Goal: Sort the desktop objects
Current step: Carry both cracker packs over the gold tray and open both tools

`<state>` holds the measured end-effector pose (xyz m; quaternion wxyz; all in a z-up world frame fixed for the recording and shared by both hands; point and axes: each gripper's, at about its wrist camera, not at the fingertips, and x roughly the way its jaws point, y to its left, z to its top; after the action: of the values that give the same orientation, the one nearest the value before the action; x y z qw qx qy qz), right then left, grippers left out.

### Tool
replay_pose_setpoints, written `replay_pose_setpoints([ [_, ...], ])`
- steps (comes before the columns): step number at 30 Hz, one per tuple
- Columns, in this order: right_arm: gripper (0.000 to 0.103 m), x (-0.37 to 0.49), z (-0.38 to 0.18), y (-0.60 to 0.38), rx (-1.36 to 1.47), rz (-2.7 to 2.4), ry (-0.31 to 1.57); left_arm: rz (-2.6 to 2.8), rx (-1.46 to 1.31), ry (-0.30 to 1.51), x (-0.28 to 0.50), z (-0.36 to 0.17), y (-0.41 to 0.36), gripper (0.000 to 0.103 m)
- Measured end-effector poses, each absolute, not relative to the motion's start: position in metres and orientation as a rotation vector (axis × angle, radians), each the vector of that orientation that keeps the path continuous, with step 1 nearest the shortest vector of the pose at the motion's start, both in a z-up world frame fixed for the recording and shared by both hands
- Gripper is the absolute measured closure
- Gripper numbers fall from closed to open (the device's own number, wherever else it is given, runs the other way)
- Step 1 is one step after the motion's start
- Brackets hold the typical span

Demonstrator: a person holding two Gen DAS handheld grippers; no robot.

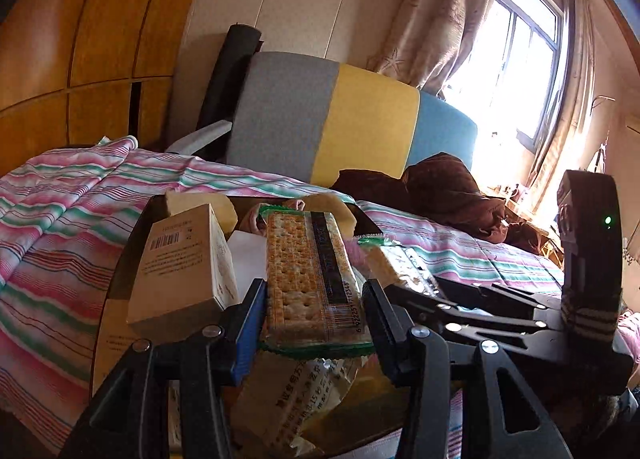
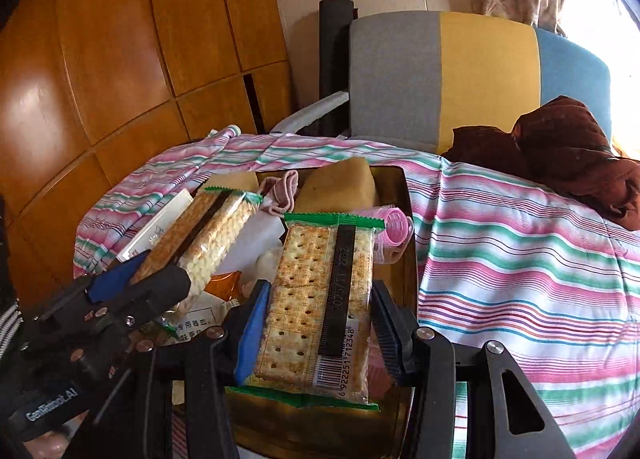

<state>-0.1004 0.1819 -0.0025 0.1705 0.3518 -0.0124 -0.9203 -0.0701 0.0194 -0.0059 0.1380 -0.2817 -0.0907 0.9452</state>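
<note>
My left gripper (image 1: 314, 299) is shut on a clear packet of crackers (image 1: 308, 275) with a green edge, held lengthwise over a dark tray (image 1: 132, 235) of mixed items. My right gripper (image 2: 320, 315) is shut on a second, matching cracker packet (image 2: 320, 299) above the same tray (image 2: 404, 187). Each wrist view shows the other gripper beside it: the left gripper (image 2: 156, 279) with its packet (image 2: 208, 235), the right one (image 1: 416, 287) with its packet (image 1: 396, 263). A beige carton (image 1: 184, 263) stands left of the left packet.
In the tray lie a pink hair roller (image 2: 394, 231), a pink cloth (image 2: 280, 191), yellow sponge blocks (image 2: 340, 187) and printed wrappers (image 1: 304, 399). The tray rests on a striped bedsheet (image 2: 520, 259). A brown cloth (image 2: 560, 147) and a grey-yellow-blue chair back (image 2: 480, 75) are behind.
</note>
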Motion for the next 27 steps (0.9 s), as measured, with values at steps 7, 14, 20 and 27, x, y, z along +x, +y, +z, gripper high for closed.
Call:
replay_pose_setpoints([
  [7,0.048,-0.115,-0.018,0.186,1.059,-2.591,-0.065,2.733,-0.874,-0.289,-0.093,-0.014,0.024,0.053],
  [14,0.048,-0.102,-0.013,0.192,1.009,-2.605,-0.086,2.775,-0.820,-0.275,-0.077,-0.008,0.021,0.050],
  [20,0.047,-0.080,-0.002,0.198,0.952,-2.655,-0.103,2.811,-0.817,-0.281,-0.051,-0.006,0.011,0.043],
  [27,0.032,-0.046,0.012,0.186,0.894,-2.746,-0.021,2.876,-0.912,-0.268,-0.022,-0.001,-0.006,0.037],
])
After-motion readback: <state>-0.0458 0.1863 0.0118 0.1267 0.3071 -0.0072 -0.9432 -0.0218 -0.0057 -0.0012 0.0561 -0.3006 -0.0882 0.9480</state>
